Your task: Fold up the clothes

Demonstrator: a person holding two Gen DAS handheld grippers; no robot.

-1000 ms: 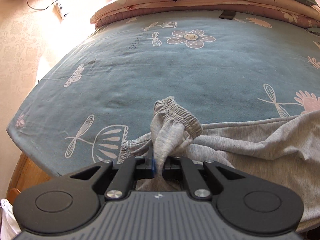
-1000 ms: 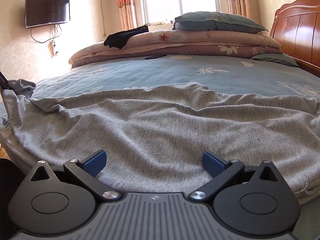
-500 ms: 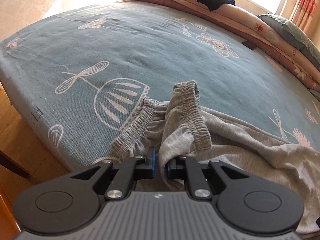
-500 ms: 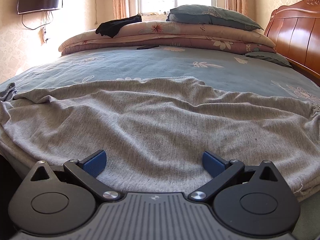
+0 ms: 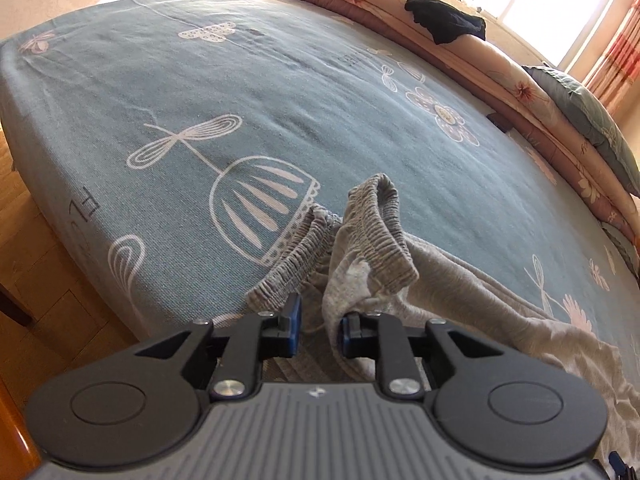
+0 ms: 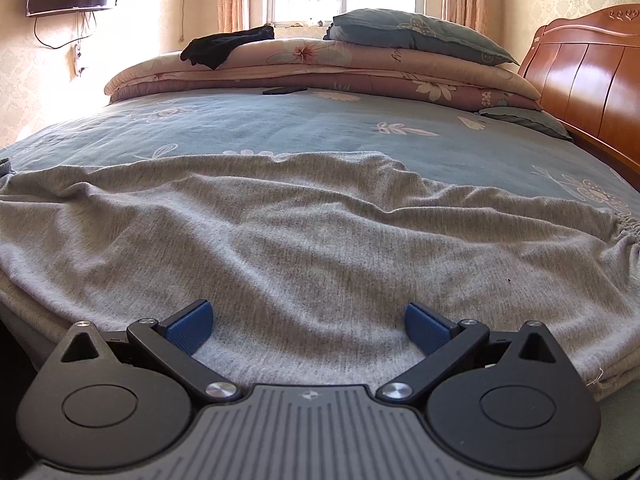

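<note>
Left hand-held gripper (image 5: 318, 326): jaws have just been opening, now slightly parted, a fold of the grey trousers (image 6: 312, 240) hangs loose between the pads, apparently let go. Right hand-held gripper (image 6: 307, 324): spread wide, hovering over the cloth, pinching nothing. Trousers lie lengthwise along the near edge of the bed (image 5: 280, 92), already doubled over by the look of it, waistband (image 5: 384, 236) bunched and standing up at the left end. Left to do: flatten the waistband, fold across. Beyond, a quilt (image 6: 320, 68) and pillow (image 6: 416, 34).

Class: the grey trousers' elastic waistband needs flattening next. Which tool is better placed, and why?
Left. The left tool sits right at the bunched waistband, jaws just opened with cloth between. The right tool hangs open over the trousers, far from it.
</note>
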